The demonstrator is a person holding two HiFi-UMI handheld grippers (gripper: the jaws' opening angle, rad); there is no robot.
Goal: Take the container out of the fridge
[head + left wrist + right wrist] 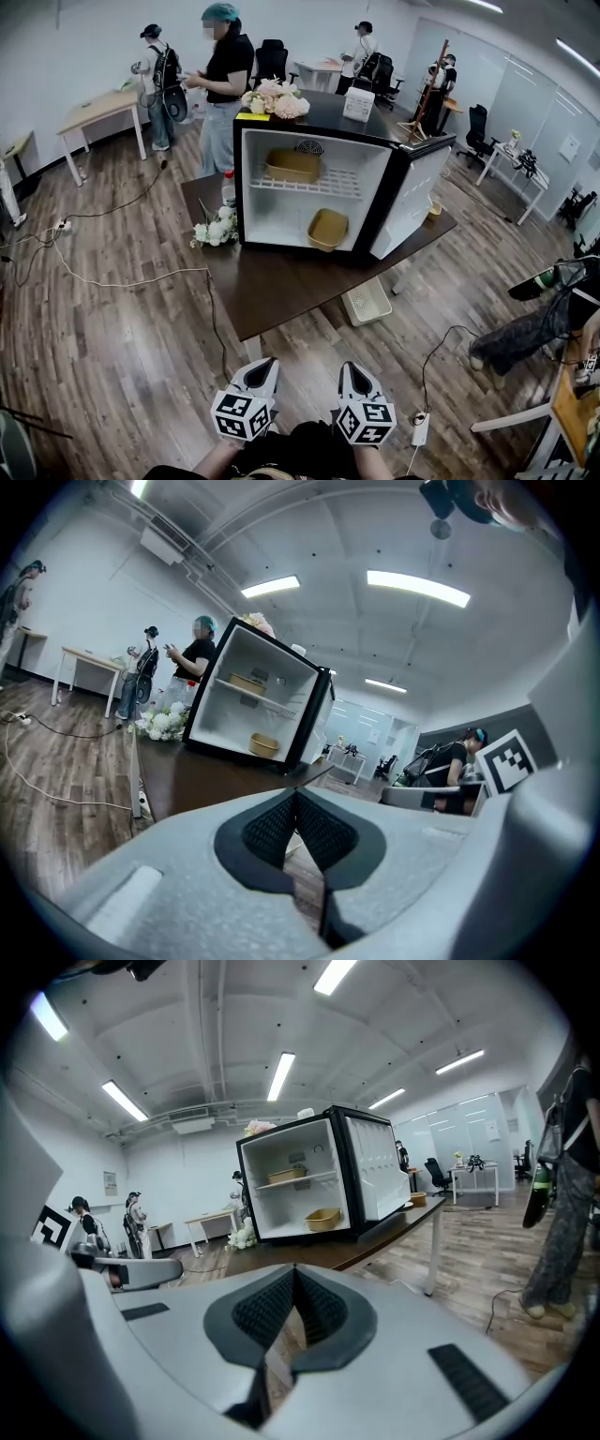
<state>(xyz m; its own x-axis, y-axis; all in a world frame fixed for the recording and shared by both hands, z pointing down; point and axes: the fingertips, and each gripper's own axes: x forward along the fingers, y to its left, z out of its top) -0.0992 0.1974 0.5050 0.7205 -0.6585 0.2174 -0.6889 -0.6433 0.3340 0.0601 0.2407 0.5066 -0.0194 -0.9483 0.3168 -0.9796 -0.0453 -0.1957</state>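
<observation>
Left gripper (265, 366) and right gripper (350, 369) hang closed, empty. In the fridge (281, 211), the lower container (327, 228) looks light, perhaps flimsy; pinch its rim gently.

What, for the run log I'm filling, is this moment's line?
phase: pre-reach | fridge: open | upper container: shelf | lower container: bottom | left gripper: shut, empty | right gripper: shut, empty

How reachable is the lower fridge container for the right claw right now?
Not yet, probably: the right claw, shut, sits well short of the table. Nothing seems to block it: the fridge door stands open and the lower container lies near the front.
</observation>
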